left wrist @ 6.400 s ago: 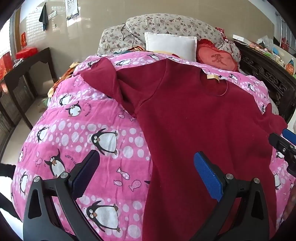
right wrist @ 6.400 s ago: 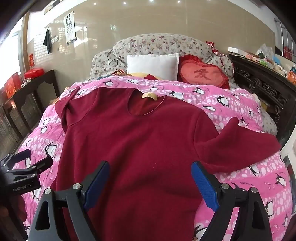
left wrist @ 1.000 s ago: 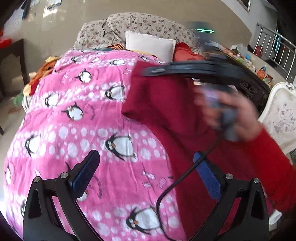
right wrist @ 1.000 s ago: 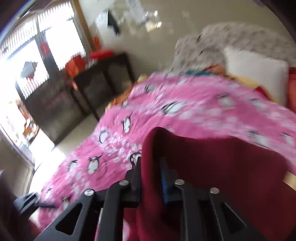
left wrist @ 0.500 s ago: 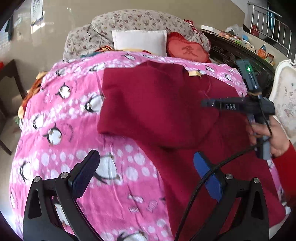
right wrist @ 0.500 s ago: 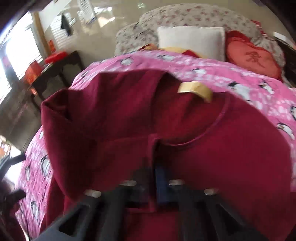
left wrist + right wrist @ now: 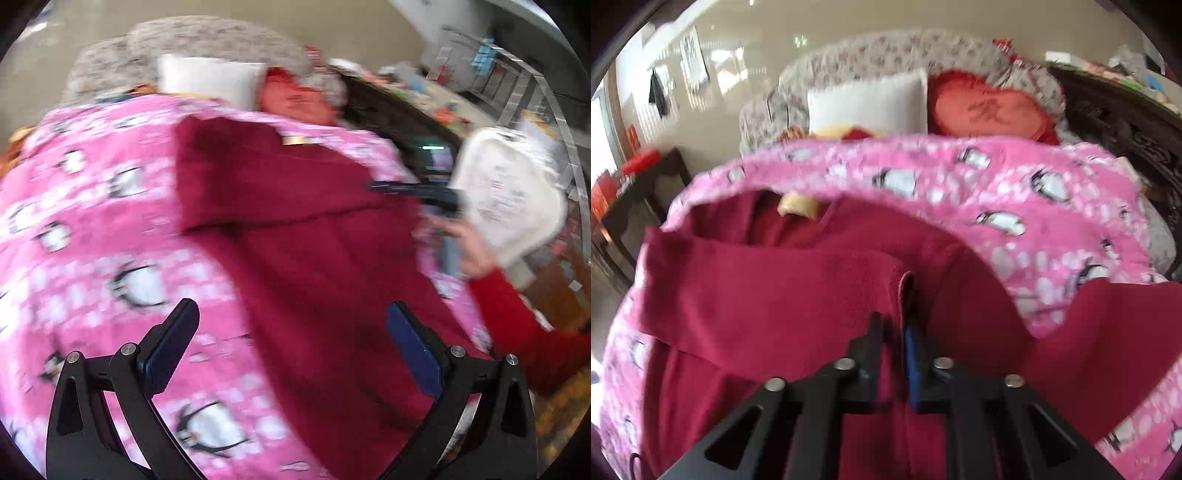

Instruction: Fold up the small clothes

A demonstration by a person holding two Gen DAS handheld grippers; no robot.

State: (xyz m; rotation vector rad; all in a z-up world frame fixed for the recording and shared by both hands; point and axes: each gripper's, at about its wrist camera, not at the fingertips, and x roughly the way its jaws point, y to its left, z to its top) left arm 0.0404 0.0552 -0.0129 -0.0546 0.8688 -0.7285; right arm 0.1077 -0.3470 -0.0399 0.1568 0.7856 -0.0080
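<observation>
A dark red sweater (image 7: 303,236) lies on a pink penguin-print blanket (image 7: 92,229) on the bed. Its left sleeve (image 7: 768,295) is folded across the chest, below the collar tag (image 7: 798,205). My right gripper (image 7: 895,332) is shut on the cuff of that sleeve, low over the middle of the sweater. It also shows in the left wrist view (image 7: 373,185), held by a hand. My left gripper (image 7: 291,343) is open and empty above the sweater's lower left edge. The right sleeve (image 7: 1108,332) lies out to the right.
A white pillow (image 7: 868,103) and a red heart cushion (image 7: 990,110) lie at the head of the bed. A dark carved wooden frame (image 7: 1126,122) runs along the right. A dark side table (image 7: 639,181) stands at the left. A white chair back (image 7: 509,192) stands at the right.
My right gripper has carried the left sleeve cuff further across the chest to the right and lower. The left gripper stayed open and swung to look more rightward.
</observation>
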